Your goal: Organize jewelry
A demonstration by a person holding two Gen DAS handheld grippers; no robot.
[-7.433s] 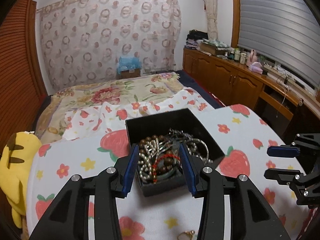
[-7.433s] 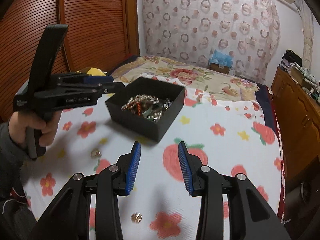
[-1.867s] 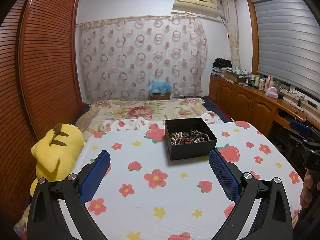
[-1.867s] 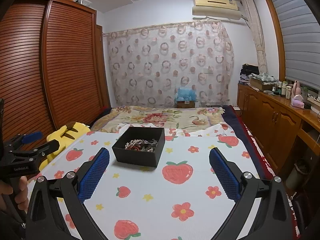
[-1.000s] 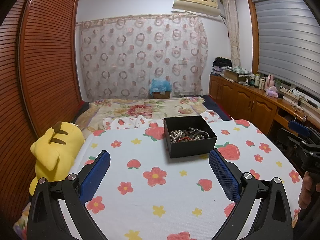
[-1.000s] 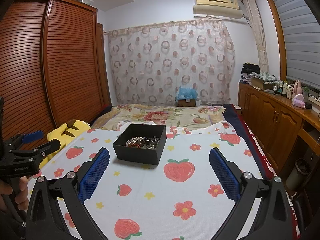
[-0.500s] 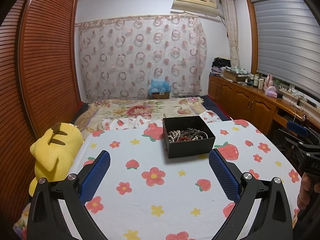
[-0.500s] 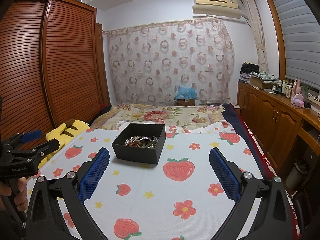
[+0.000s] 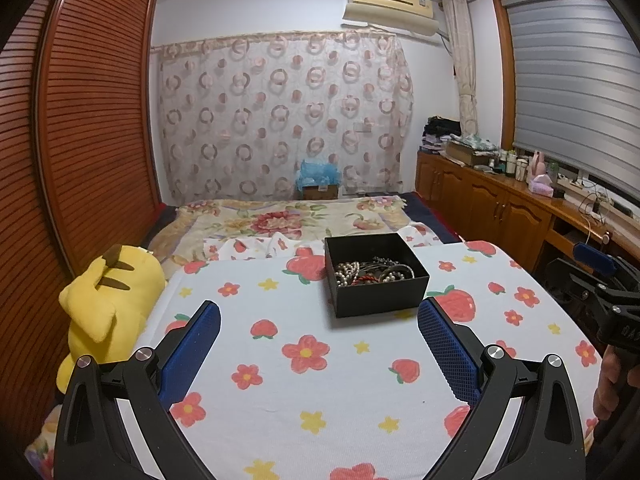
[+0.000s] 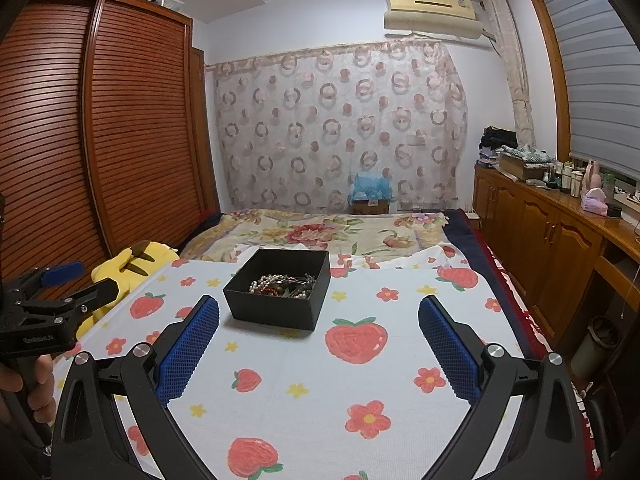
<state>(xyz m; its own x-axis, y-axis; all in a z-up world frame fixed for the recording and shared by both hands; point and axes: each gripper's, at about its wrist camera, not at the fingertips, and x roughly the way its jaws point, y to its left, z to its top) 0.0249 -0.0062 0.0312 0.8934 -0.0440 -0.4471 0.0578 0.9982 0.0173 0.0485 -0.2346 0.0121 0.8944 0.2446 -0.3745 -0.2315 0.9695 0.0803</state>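
A black open box (image 9: 376, 296) stands on the strawberry-print cloth (image 9: 312, 384) and holds a heap of jewelry (image 9: 370, 271): pearl strands, red beads, silver chains. It also shows in the right wrist view (image 10: 276, 312) with the jewelry (image 10: 282, 284). My left gripper (image 9: 319, 330) is wide open and empty, held back from and above the box. My right gripper (image 10: 319, 330) is wide open and empty, also well short of the box. Each gripper shows at the edge of the other's view, the right one (image 9: 604, 280) and the left one (image 10: 60, 292).
A yellow plush toy (image 9: 108, 300) lies at the cloth's left edge. A floral bedspread (image 9: 280, 216) lies behind the box. A louvred wooden wardrobe (image 10: 100, 140) stands left. Wooden cabinets (image 9: 500, 208) with clutter run along the right under the window blind.
Since 7.4 s ago both grippers have pulled back from the box and opened wide. Over the last second the views have barely shifted.
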